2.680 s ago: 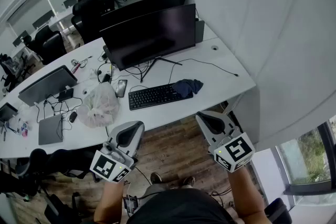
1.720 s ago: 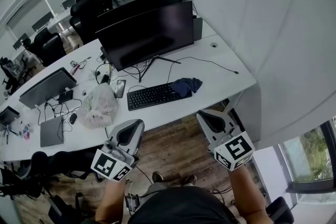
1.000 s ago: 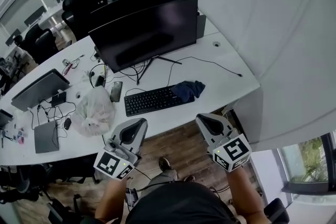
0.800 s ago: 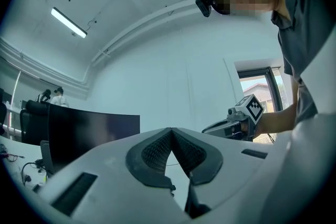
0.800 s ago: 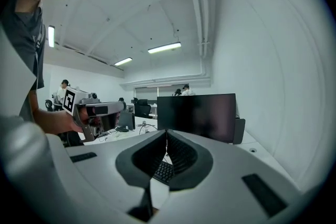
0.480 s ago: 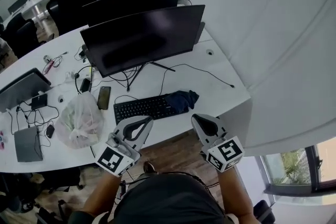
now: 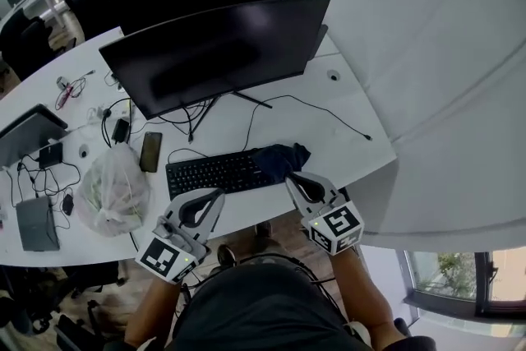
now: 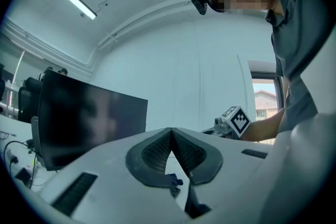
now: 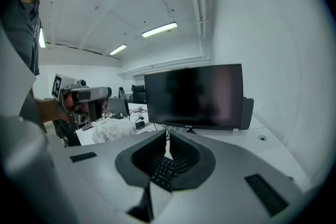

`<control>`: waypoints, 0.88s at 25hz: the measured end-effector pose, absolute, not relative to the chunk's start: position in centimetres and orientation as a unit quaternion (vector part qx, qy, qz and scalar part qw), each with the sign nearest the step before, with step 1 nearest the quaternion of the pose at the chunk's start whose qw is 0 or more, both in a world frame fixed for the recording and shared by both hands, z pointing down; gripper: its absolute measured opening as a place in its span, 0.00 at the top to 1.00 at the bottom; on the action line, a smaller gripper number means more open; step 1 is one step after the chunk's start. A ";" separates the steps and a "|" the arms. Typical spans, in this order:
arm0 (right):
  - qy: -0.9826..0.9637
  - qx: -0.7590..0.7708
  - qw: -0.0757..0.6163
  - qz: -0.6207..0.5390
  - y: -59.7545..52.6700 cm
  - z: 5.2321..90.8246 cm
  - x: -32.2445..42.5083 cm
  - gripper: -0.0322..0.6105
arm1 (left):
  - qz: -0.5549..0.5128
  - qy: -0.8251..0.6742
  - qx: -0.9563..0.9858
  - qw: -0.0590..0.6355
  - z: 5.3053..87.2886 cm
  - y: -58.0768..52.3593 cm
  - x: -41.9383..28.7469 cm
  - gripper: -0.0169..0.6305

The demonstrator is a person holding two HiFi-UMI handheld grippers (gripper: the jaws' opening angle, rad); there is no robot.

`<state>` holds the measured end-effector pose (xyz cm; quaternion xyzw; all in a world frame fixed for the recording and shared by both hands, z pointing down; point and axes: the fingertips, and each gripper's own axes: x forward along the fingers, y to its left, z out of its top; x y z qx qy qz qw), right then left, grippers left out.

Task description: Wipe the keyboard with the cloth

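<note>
A black keyboard (image 7: pixel 214 173) lies on the white desk (image 7: pixel 345 140) in front of the monitor. A dark blue cloth (image 7: pixel 278 159) is crumpled at the keyboard's right end, partly over it. My right gripper (image 7: pixel 290 176) is shut and empty, its tip just at the cloth's near edge; whether it touches the cloth I cannot tell. My left gripper (image 7: pixel 219 194) is shut too, holding nothing, over the desk's front edge just below the keyboard. In the right gripper view the keyboard (image 9: pixel 164 169) shows through the gap behind the closed jaws (image 9: pixel 168 132). The left gripper (image 8: pixel 170 128) points level.
A large dark monitor (image 7: pixel 218 53) stands behind the keyboard, with a cable (image 7: pixel 329 115) running to the right. A white plastic bag (image 7: pixel 115 189), a phone (image 7: pixel 151 151) and a grey laptop (image 7: pixel 35 222) lie to the left. The desk ends close to the right of the cloth.
Both grippers have come forward and down from in front of the desk to its front edge. The right one now sits at the cloth, the left below the keyboard. Both stayed shut.
</note>
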<state>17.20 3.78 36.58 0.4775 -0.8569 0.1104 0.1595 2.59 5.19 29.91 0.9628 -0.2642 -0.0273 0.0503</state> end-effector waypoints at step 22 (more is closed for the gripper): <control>-0.860 0.216 0.434 0.160 -1.5 65.1 20.3 0.87 | 0.025 -0.413 0.898 0.148 35.1 -1.0 6.7 0.97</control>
